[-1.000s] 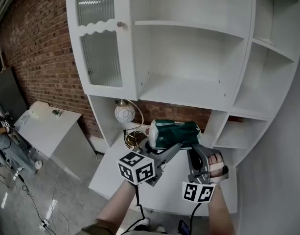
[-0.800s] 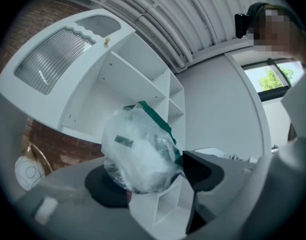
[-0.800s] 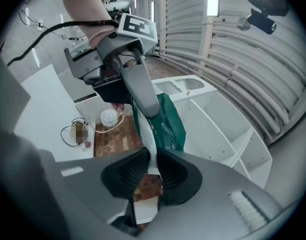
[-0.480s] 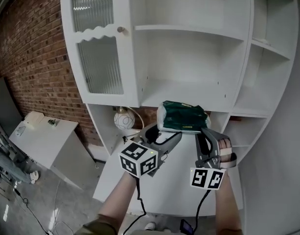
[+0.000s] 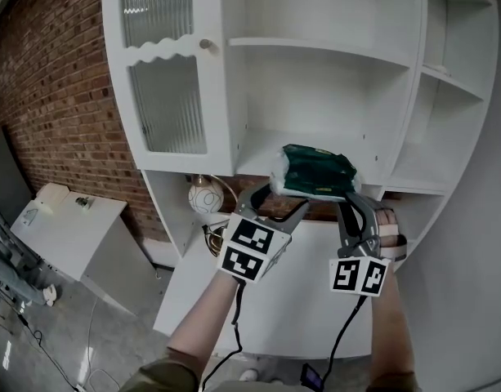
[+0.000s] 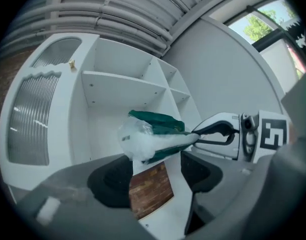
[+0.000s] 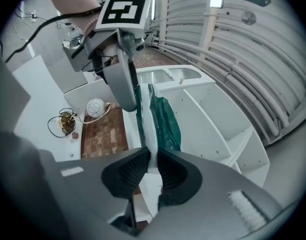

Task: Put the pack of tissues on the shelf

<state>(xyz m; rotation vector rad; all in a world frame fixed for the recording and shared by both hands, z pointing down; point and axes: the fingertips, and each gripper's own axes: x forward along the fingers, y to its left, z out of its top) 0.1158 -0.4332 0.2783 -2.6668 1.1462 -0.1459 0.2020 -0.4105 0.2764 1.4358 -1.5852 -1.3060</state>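
The pack of tissues (image 5: 315,172), dark green with a clear plastic end, hangs in the air level with the front edge of the cabinet's middle shelf (image 5: 315,147). My right gripper (image 5: 355,201) is shut on its right end; in the right gripper view the pads pinch the pack's thin white edge (image 7: 152,156). My left gripper (image 5: 279,202) stands open just under the pack's left end. Its jaws have just been closing a little. In the left gripper view the clear end of the pack (image 6: 143,139) sits above the gap and the pads do not press on it.
The white cabinet has a ribbed glass door (image 5: 164,96) at the left and open side shelves (image 5: 446,137) at the right. Below it, a round white lamp (image 5: 205,194) and a coil of wire (image 5: 213,237) sit on the counter (image 5: 299,325). A low white unit (image 5: 70,227) stands by the brick wall.
Both grippers have risen with the pack, from counter height up to the middle shelf's edge. The left gripper has rolled, so its marker cube faces differently.
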